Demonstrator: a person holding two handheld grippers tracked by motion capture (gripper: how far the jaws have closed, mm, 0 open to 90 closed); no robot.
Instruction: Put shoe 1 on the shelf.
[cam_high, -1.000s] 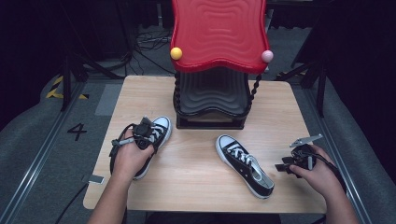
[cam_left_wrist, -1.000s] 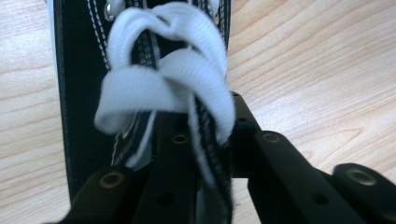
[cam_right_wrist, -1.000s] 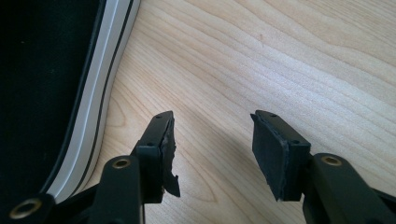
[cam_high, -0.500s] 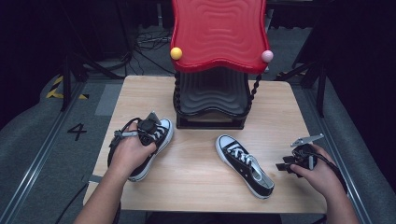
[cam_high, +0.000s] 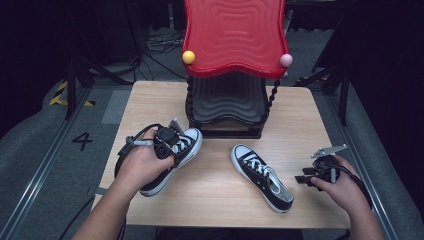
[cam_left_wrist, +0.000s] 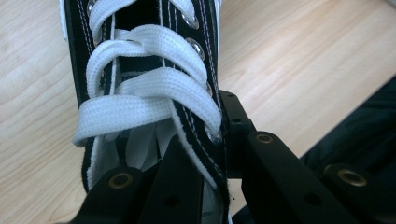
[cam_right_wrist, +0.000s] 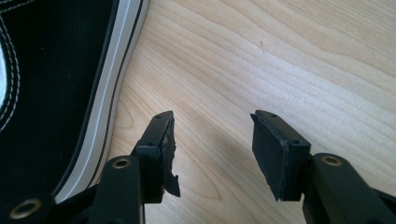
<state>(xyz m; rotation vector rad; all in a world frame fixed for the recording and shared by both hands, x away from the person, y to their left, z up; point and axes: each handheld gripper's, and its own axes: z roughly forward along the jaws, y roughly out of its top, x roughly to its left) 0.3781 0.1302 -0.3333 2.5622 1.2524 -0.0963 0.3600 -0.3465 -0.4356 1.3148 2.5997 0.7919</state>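
As gripped, sneaker (cam_high: 172, 160) toe-up toward rack (cam_high: 227, 102).

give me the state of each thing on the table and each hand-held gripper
left sneaker: laced, gripped at its eyelet edge, toe pointing toward the rack
right sneaker: laced, flat on its sole on the table, not held
left hand-held gripper: shut on the left sneaker
right hand-held gripper: open, nothing between its jaws, beside the right sneaker
shoe rack: upright at the back of the table, red top shelf bare

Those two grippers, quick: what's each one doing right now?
Left gripper: jaws shut on the left sneaker, clamping its laced side.
Right gripper: jaws open, holding nothing, beside the right sneaker.
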